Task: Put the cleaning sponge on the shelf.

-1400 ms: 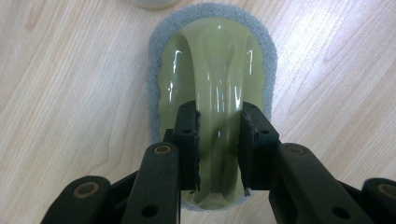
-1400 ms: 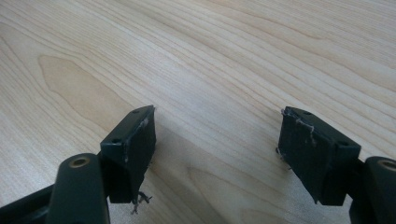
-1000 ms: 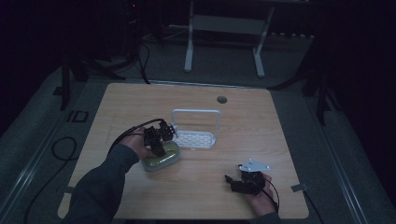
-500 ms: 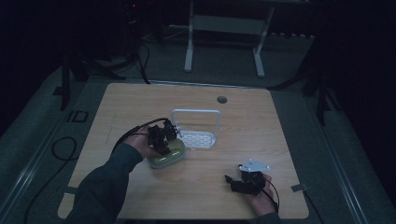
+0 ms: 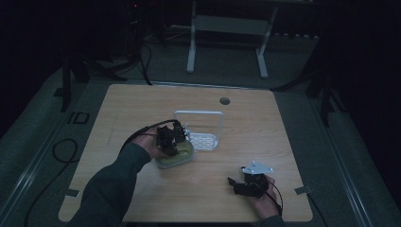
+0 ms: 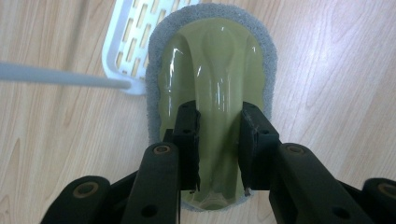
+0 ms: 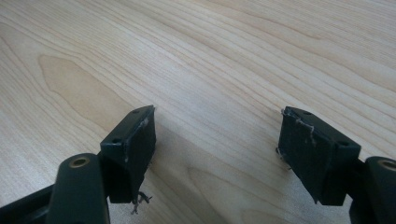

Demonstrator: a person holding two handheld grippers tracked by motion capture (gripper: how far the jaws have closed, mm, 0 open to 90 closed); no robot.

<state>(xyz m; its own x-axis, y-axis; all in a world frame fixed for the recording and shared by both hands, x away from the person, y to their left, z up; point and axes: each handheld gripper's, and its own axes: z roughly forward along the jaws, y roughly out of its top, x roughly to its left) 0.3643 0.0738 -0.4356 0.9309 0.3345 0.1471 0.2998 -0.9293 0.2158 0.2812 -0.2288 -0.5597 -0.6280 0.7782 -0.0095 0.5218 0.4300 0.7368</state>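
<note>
An olive-green scrubber (image 6: 210, 60) with a grey sponge rim lies on the wooden table, its far end touching a white slotted rack (image 6: 130, 37). My left gripper (image 6: 219, 116) is shut on the scrubber's raised middle ridge, one pad on each side. From above, the left gripper (image 5: 170, 139) stands over the scrubber (image 5: 177, 160), just left of the rack (image 5: 203, 141). My right gripper (image 7: 219, 121) is open over bare wood with nothing between its pads. In the high view, the right gripper (image 5: 234, 185) lies low near the table's front right, pointing left.
The rack's thin white handle loop (image 5: 198, 113) arches over its base, and its bar (image 6: 60, 79) crosses the left gripper view. A round cable hole (image 5: 224, 100) sits near the table's far edge. A cable (image 5: 142, 130) trails from the left gripper.
My left gripper and the scrubber in it have shifted a little to the right, toward the white rack. The right hand has kept still.
</note>
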